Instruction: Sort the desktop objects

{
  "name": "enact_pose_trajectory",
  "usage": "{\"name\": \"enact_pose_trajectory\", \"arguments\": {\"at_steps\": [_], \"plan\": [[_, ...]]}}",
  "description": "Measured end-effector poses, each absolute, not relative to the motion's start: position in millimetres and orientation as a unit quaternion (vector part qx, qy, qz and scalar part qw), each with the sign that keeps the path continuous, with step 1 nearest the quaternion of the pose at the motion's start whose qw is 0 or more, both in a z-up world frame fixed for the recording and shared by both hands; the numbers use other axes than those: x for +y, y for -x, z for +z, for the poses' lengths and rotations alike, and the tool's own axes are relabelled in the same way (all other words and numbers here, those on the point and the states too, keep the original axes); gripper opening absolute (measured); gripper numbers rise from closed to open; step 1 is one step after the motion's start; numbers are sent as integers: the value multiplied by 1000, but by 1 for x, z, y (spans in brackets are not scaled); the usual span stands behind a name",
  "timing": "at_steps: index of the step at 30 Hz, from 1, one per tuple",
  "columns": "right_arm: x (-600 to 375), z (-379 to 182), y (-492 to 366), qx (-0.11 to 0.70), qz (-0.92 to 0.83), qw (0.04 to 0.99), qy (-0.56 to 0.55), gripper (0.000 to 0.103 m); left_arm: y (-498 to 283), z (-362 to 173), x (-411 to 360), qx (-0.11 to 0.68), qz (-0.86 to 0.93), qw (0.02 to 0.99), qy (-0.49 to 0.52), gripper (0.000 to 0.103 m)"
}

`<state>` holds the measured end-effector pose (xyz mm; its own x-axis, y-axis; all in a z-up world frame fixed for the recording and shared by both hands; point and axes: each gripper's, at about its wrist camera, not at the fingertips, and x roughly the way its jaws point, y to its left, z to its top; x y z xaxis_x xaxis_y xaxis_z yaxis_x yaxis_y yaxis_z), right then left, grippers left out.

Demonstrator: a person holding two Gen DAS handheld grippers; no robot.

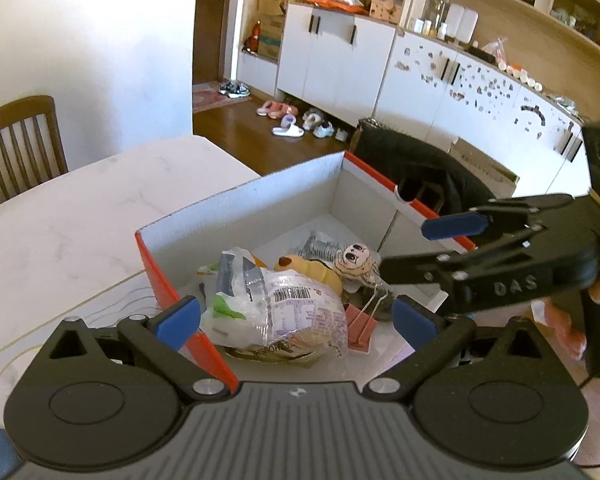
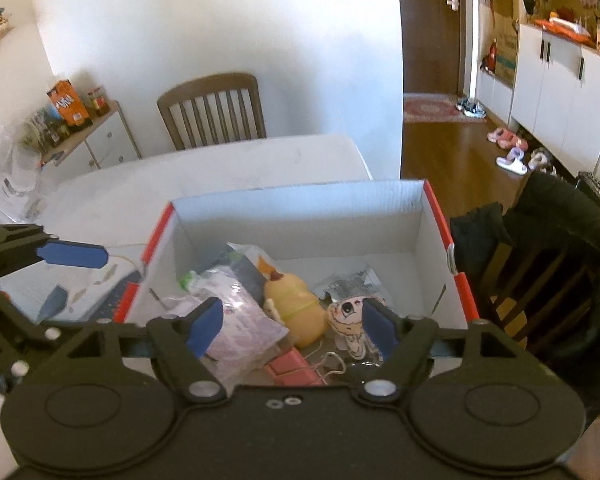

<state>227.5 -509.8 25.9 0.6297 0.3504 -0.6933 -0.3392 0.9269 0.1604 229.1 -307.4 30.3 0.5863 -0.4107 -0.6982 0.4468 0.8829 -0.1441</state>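
Left gripper [image 1: 296, 314] and right gripper [image 2: 294, 326] both spread, empty, above box [image 2: 300, 208]; snack bag [image 1: 284, 312] light, crinkly, slippery; pinch its edge.

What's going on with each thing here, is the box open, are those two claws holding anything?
Cardboard box: open-topped, upright on the table, part filled.
Left claw: open, empty, above the box.
Right claw: open, empty, above the box.
Plastic snack bag: lying in the box, crumpled.
Yellow duck toy: lying in the box.
Cartoon-face charm: lying in the box.
Pink binder clip: lying in the box, clamped on nothing.
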Motion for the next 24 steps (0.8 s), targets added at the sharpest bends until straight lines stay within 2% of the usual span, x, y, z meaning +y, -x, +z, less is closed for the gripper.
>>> {"name": "enact_pose_trajectory", "arguments": {"at_steps": [6, 8, 13, 24], "plan": [[-502, 39, -205, 364, 187, 913, -1, 80, -215, 43, -299, 357, -239, 902, -29, 103], [-498, 41, -198, 358, 184, 915, -2, 86, -212, 47, -297, 354, -242, 903, -27, 103], [-490, 46, -182, 343, 175, 923, 1, 90, -202, 53, -291, 340, -239, 909, -32, 103], [-482, 50, -153, 319, 150, 936, 11, 96, -189, 55, -276, 337, -228, 913, -38, 102]]}}
